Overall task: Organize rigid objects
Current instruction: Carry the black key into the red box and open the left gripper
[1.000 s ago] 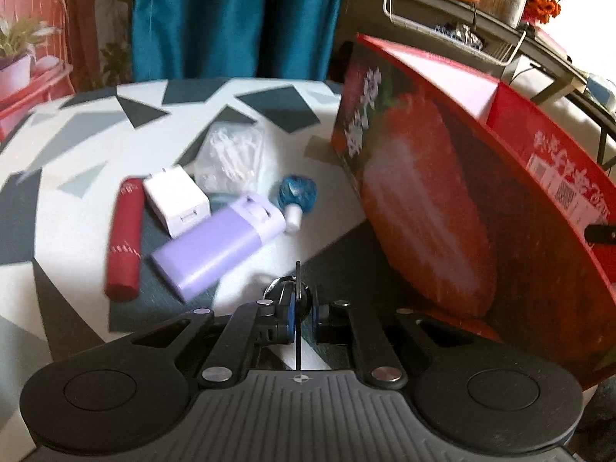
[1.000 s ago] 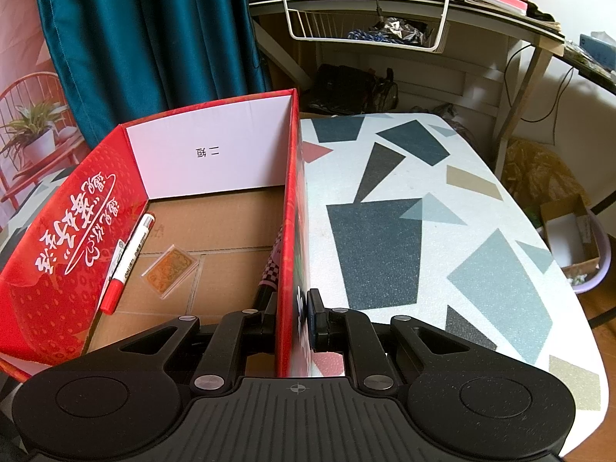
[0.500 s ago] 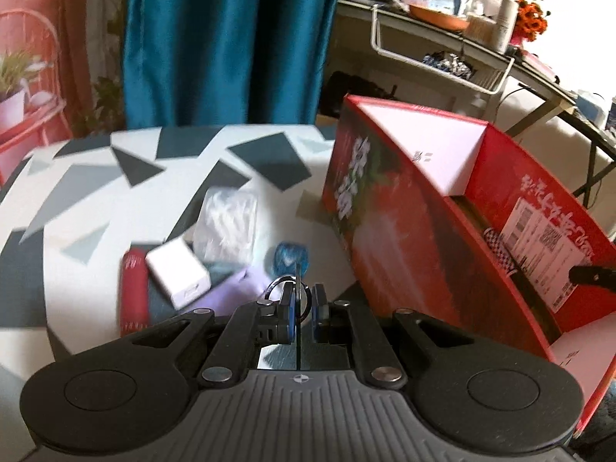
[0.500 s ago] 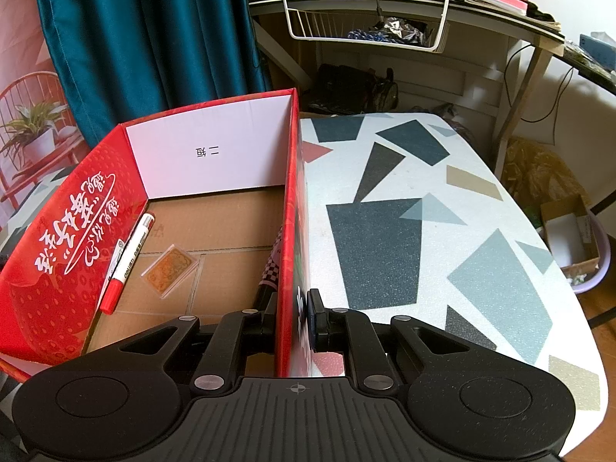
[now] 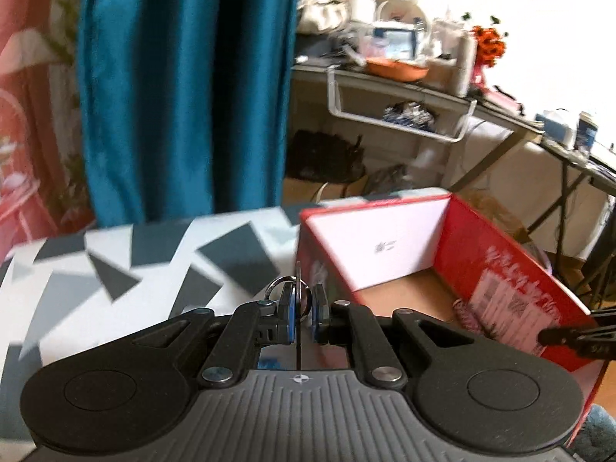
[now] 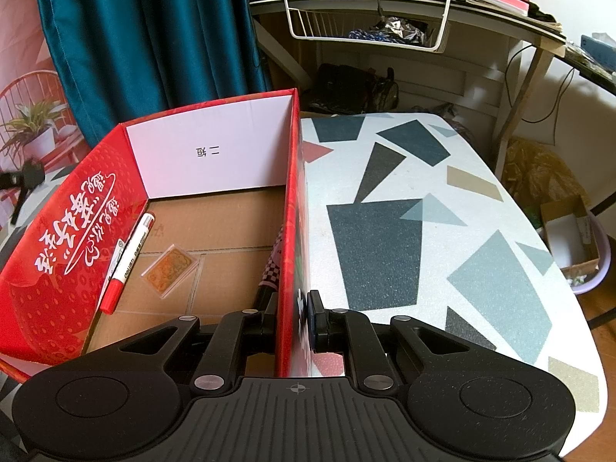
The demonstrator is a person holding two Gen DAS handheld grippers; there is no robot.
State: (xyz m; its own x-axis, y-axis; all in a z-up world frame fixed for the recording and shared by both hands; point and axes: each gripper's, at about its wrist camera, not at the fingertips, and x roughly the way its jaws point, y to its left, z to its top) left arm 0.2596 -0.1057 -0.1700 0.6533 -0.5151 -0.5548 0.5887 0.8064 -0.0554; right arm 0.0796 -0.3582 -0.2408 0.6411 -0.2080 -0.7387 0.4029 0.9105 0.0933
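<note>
Up front, the left gripper (image 5: 301,317) has its two fingers drawn in narrow on a thin flat piece seen edge-on, with a metal key ring (image 5: 283,288) attached at its tip; it looks like a key tag, though the piece itself is too thin to identify. It is held in the air above the near edge of the red cardboard box (image 5: 481,265), beside the box's left wall, with the patterned table (image 5: 115,269) below and to the left. This view is blurred.

Meanwhile the right gripper (image 6: 293,321) is clamped on the right wall (image 6: 289,269) of the same box, one finger inside and one outside against the printed face. The box stands open-topped on the table (image 6: 423,231), with a white inner panel at its far end and red strawberry print with white lettering on its sides.

Inside, on the brown cardboard floor, lie three things. A red-capped marker (image 6: 127,260) rests lengthwise along the left wall, cap toward the camera. Just beside it, apart from the wall, a small clear case holding an orange card (image 6: 170,270) lies flat. Against the right wall, close to the inner finger, a checkered black-and-white item (image 6: 271,265) leans or lies, partly hidden by the wall.

Beyond the table hang a teal curtain (image 6: 154,38) and a cluttered desk with a white wire basket (image 6: 365,23).
</note>
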